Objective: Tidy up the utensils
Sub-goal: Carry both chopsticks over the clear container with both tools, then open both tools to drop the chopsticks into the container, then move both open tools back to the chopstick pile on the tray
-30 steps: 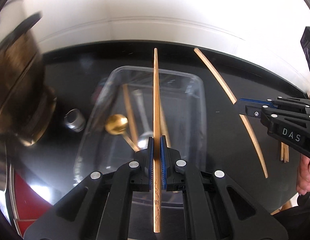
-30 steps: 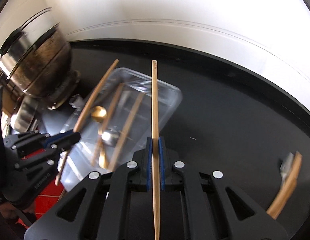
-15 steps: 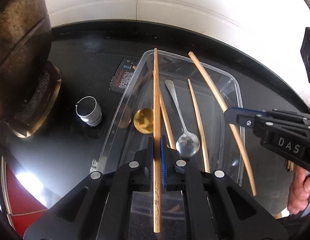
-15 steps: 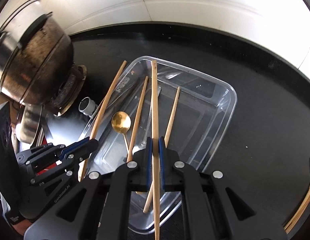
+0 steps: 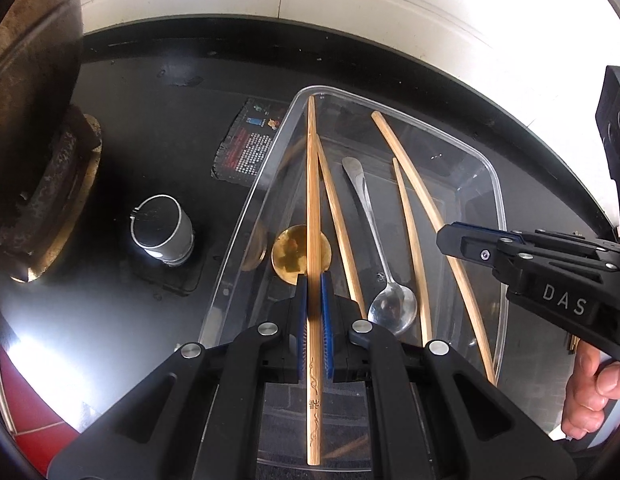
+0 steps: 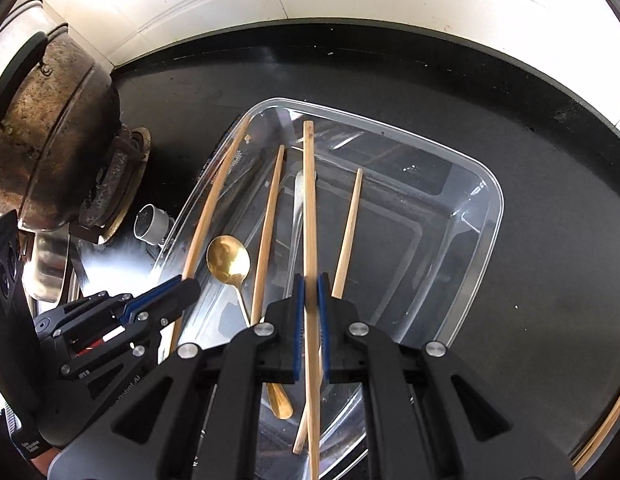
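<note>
left claw [image 5: 314, 308]: clamped on a chopstick [image 5: 313, 216]. Stick runs straight ahead over the tray's left side, tip near the far-left rim.
right claw [image 6: 310, 308]: clamped on a second chopstick [image 6: 310, 216], pointing along the tray's middle towards the far wall.
tray [image 5: 498, 184]: clear plastic, rectangular, rounded corners, thin raised rim; sits on the tabletop.
tray contents: two loose wooden sticks [image 5: 342, 224] [image 5: 412, 240], gold spoon [image 6: 228, 261], steel spoon [image 5: 392, 306] with its bowl at the near end. All lie roughly lengthwise.
open room: right half of the tray floor bare in the right view. Left side crowded.
edges: left-held stick hugs the left rim. Cannot tell if either held stick touches the floor.
tabletop [image 6: 550, 184]: black, matte, speckled. White wall along the far edge.
left of tray: small metal cup [image 5: 161, 228], just beside the left wall. Big tarnished pot [image 6: 49, 128] further left.
far right: another wooden stick [image 6: 602, 428] on the tabletop, well apart from the tray.
</note>
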A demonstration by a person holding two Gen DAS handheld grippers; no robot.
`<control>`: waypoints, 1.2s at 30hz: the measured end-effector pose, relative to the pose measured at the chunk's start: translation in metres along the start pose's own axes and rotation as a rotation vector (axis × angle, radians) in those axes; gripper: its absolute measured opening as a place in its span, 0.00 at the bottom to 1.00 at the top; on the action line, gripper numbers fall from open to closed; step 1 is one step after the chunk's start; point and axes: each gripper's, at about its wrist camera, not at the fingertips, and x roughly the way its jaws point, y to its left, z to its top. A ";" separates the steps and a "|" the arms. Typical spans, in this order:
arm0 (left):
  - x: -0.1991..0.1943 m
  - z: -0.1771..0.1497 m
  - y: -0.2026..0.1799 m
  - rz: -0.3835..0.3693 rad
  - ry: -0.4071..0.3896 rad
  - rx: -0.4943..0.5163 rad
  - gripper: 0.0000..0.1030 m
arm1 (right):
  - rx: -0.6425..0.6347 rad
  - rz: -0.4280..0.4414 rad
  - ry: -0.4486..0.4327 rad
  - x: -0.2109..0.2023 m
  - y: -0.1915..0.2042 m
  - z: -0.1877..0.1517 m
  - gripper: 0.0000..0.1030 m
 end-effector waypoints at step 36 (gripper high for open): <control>-0.035 -0.019 -0.128 -0.021 -0.091 0.140 0.87 | 0.171 -0.093 -0.227 -0.127 -0.124 -0.070 0.72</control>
